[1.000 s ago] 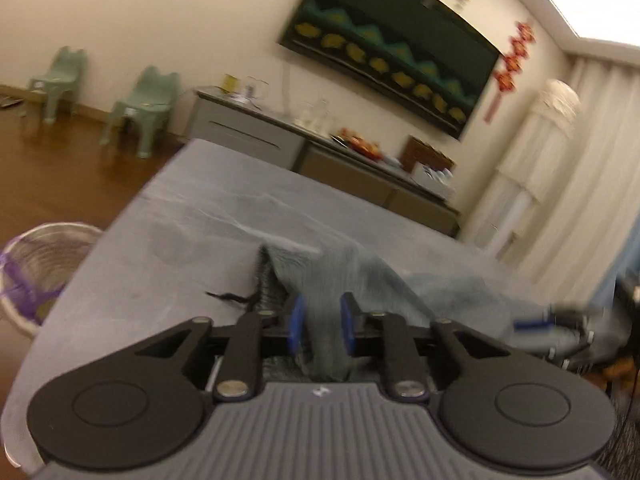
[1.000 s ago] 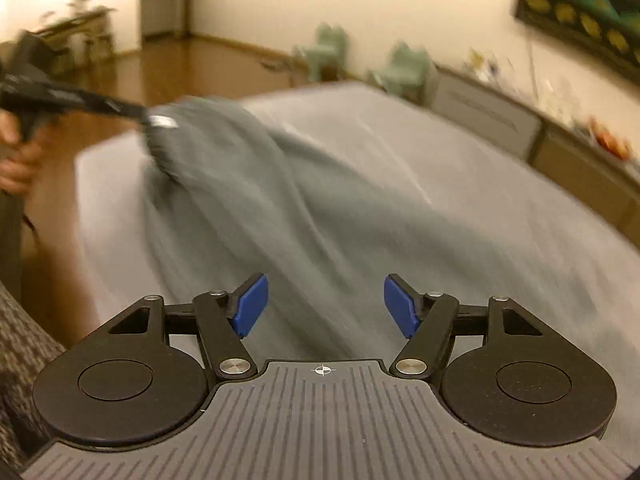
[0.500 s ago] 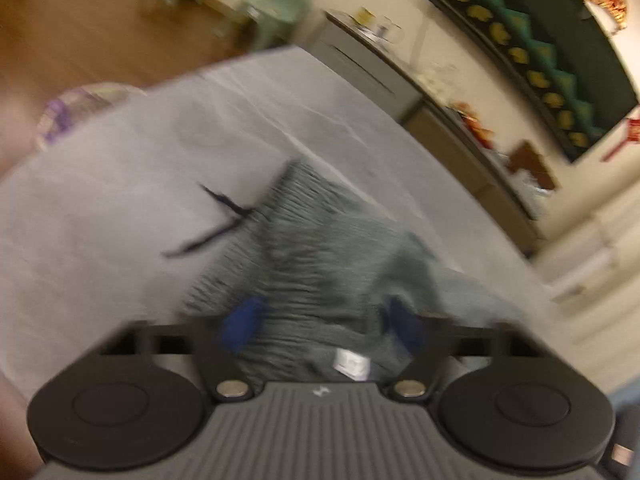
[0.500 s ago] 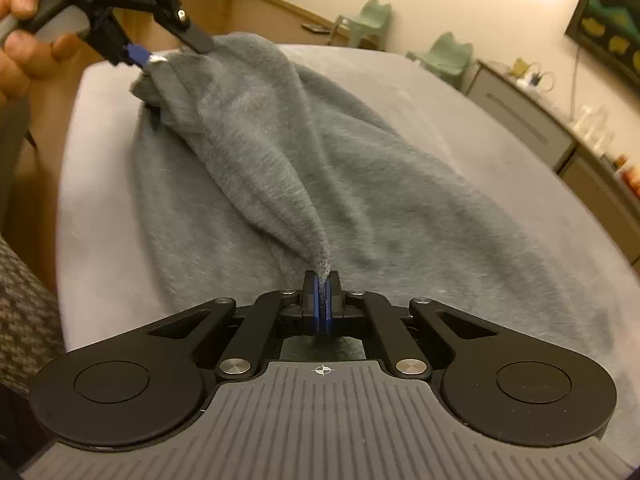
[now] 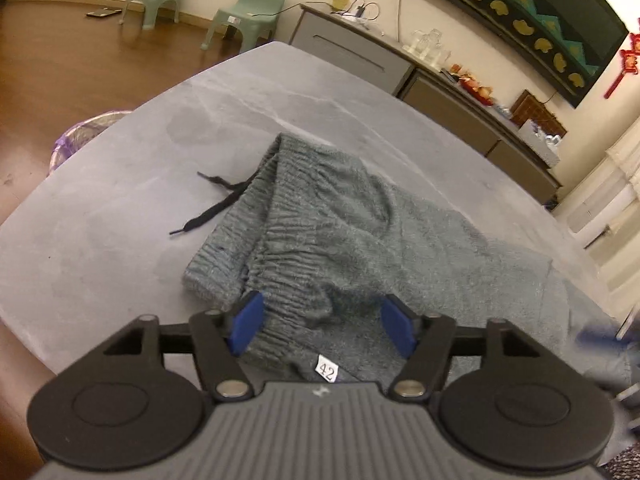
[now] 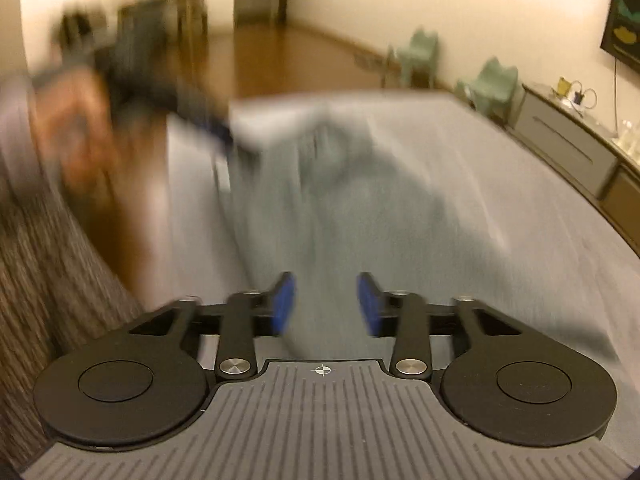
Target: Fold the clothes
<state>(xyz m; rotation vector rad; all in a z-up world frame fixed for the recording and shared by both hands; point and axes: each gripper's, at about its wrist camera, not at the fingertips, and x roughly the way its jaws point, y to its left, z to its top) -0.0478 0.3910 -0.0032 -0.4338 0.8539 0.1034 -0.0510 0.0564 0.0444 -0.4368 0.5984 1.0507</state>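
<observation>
left gripper (image 5: 322,326) was opening, pads clear of grey trousers (image 5: 340,216) on the table (image 5: 100,208), waistband nearest it; right gripper (image 6: 326,306) was opening too, holding nothing.

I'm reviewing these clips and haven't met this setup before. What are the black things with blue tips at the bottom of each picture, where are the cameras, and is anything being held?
There is no robot here. A person holds a two-finger gripper in each hand, and a fisheye camera on each looks forward along its fingers. One picture comes from the left gripper, the other, blurred one from the right gripper. The blue tips are the finger pads.

On the grey table lie grey knit trousers, with a ribbed waistband, a black drawstring and a size tag.

Both grippers' jaws are opening. Cloth lies between each pair of pads, but neither pair presses it, so nothing is held.
</observation>
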